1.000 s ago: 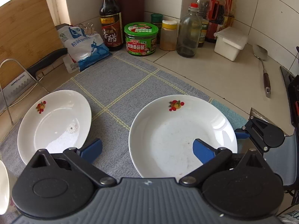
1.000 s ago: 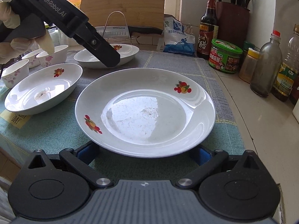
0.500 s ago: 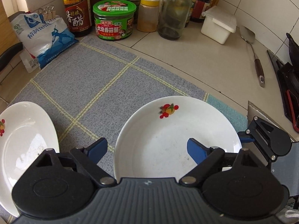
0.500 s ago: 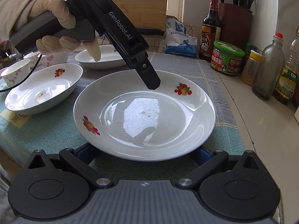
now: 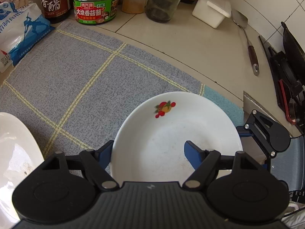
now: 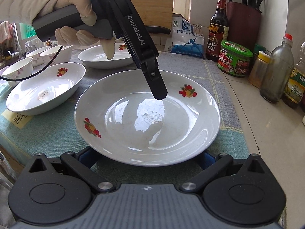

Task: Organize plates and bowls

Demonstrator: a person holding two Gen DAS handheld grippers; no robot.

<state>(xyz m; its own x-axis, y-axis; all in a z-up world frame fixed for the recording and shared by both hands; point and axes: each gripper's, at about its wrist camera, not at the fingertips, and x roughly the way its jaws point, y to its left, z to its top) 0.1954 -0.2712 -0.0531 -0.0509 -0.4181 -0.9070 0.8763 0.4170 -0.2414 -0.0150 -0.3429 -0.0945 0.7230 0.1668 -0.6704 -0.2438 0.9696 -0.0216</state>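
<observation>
Kitchen counter with white tiles behind it is holding a grey checked cloth (image 5: pixel 80 80), and the white plate (image 6: pixel 146 118) with fruit pictures is sitting on that cloth.

Your left gripper (image 5: pixel 147 154) is reaching down over the plate's edge. One blue finger (image 5: pixel 191 151) is sitting inside the plate and the other is just outside the rim. Its jaws have just been closing, with the rim between them, but the pads are not pressing on it yet. Your gloved hand (image 6: pixel 76 17) is holding that gripper's handle above the plate.

Your right gripper (image 6: pixel 146 157) is waiting at the near edge of the plate. Its blue fingers are spread wide on both sides of the plate, low under the rim, and I cannot tell if they are touching it.

Left of the plate, a deep oval dish (image 6: pixel 45 89) is lying on the cloth. Behind the plate, another dish (image 6: pixel 103 57) is resting. Far left of the plate, small flowered bowls (image 6: pixel 17 70) are standing together. Right of the plate, a green jar (image 6: pixel 235 59) and bottles (image 6: pixel 275 72) are lining the wall.
</observation>
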